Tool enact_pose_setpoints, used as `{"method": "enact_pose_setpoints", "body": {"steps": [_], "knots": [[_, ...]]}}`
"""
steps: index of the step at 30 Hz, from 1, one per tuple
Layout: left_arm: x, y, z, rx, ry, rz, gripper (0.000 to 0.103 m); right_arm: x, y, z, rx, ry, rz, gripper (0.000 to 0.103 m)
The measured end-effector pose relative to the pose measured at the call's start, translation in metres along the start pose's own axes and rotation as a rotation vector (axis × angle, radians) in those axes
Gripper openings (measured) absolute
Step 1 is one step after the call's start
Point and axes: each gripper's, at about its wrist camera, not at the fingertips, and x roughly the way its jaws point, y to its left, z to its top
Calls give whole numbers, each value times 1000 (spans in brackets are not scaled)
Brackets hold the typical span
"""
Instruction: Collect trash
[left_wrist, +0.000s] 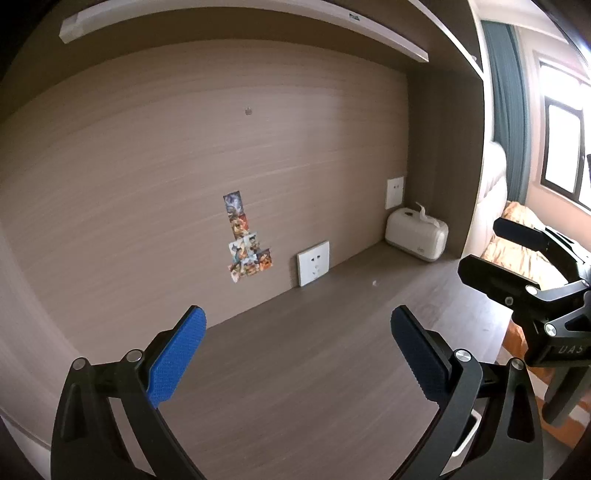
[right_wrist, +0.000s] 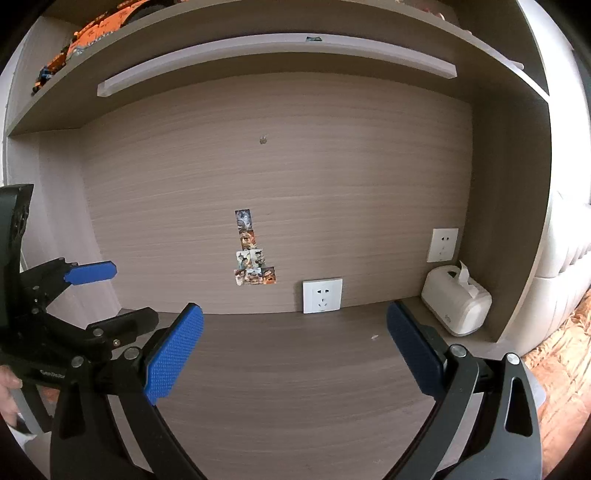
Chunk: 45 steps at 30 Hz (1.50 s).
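A tiny white scrap (left_wrist: 375, 283) lies on the brown wooden desk (left_wrist: 303, 369), toward the back right; it also shows in the right wrist view (right_wrist: 374, 337). My left gripper (left_wrist: 297, 350) is open and empty, held above the desk's front half. My right gripper (right_wrist: 293, 347) is open and empty too, above the desk's front. The right gripper shows at the right edge of the left wrist view (left_wrist: 495, 251), beyond the desk's right end. The left gripper shows at the left of the right wrist view (right_wrist: 110, 295), jaws apart.
A white tissue box (right_wrist: 456, 308) stands in the back right corner of the desk. Two white wall sockets (right_wrist: 322, 295) and a cluster of stickers (right_wrist: 253, 258) are on the back panel. A shelf (right_wrist: 258, 40) hangs overhead. A white bin rim (left_wrist: 467, 434) shows under the desk's front right.
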Motion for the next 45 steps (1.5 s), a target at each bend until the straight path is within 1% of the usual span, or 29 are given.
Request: {"method": "enact_pose_setpoints", "body": {"steps": [4,14,19,27,30,37,45], "knots": [[-5,-1,-1,-16,3,-10,98,-2,2,-1,-7,-2,-2,99],[-5,-2,2,-23,2,-4,98,-1,0,-1,-3,6,-2,99],[-2,-6,3,-14,5,12,98,0,-3,-2,-1,13,-3,99],[2,-8,4,-41,16,-20,98,-1,-7,-4,0,13,-10,99],[4,-6,5,-66,24,-50,98,-1,-8,-3,-1,9,-15,99],[7,-2,8,-93,21,-49,98,-2,-11,-4,-4,7,-27,99],[8,-4,9,-83,21,-47,98,0,-14,-3,-3,3,-44,99]]}}
